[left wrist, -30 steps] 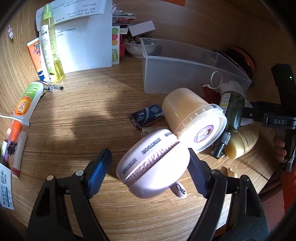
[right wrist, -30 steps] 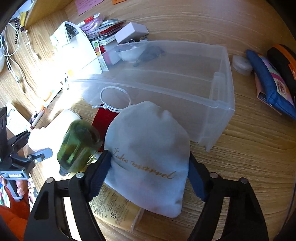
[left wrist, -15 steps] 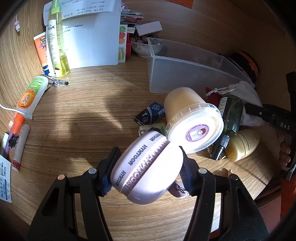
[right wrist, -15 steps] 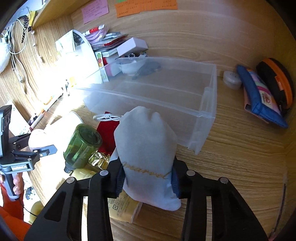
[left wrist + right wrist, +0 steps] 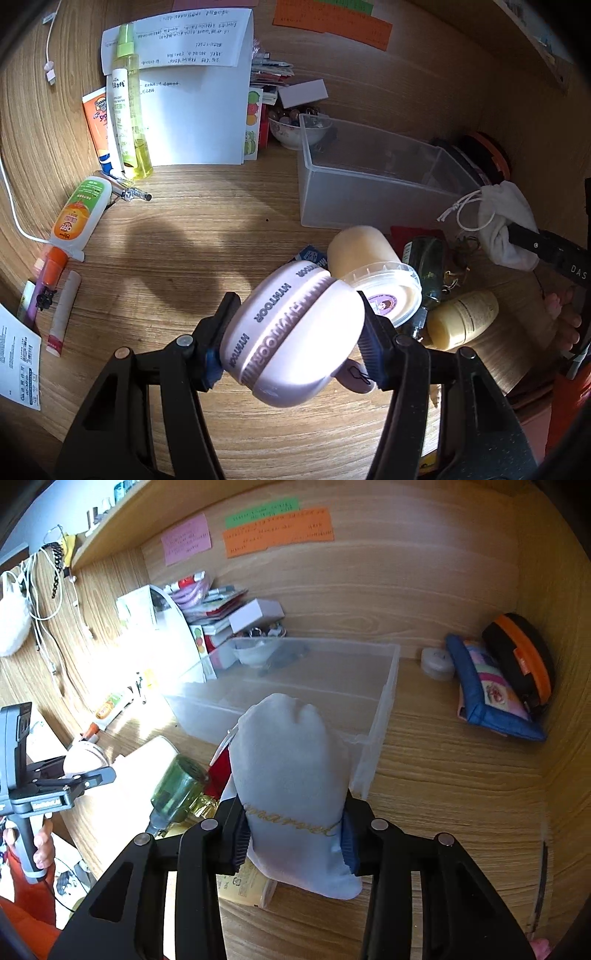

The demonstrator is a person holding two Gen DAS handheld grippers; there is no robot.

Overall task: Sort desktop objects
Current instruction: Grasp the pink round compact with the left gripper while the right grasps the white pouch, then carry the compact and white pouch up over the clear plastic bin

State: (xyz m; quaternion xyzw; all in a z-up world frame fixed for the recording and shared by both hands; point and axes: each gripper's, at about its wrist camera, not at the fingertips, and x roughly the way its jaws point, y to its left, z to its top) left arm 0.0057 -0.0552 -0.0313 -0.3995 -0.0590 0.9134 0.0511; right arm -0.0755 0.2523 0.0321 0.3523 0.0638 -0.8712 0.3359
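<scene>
My left gripper (image 5: 295, 339) is shut on a round lilac case marked MYMTOOR (image 5: 291, 336) and holds it above the desk. My right gripper (image 5: 293, 830) is shut on a white drawstring pouch (image 5: 291, 768) with gold lettering, lifted in front of the clear plastic bin (image 5: 384, 686). The pouch (image 5: 506, 225) also shows in the left wrist view, beside the bin (image 5: 354, 195), which looks empty. On the desk lie a cream tub with a lid (image 5: 373, 273), a green glass bottle (image 5: 177, 790) and a yellow bottle (image 5: 461, 321).
A sunscreen tube (image 5: 77, 218), a yellow spray bottle (image 5: 129, 107), pens and papers lie at the left. A bowl (image 5: 291, 129) stands behind the bin. A blue pouch (image 5: 487, 694) and an orange-black case (image 5: 521, 657) lie at the right by the side wall.
Both grippers closed on their objects: the left on the lilac case, the right on the white pouch. Both have lifted them up and back from the desk.
</scene>
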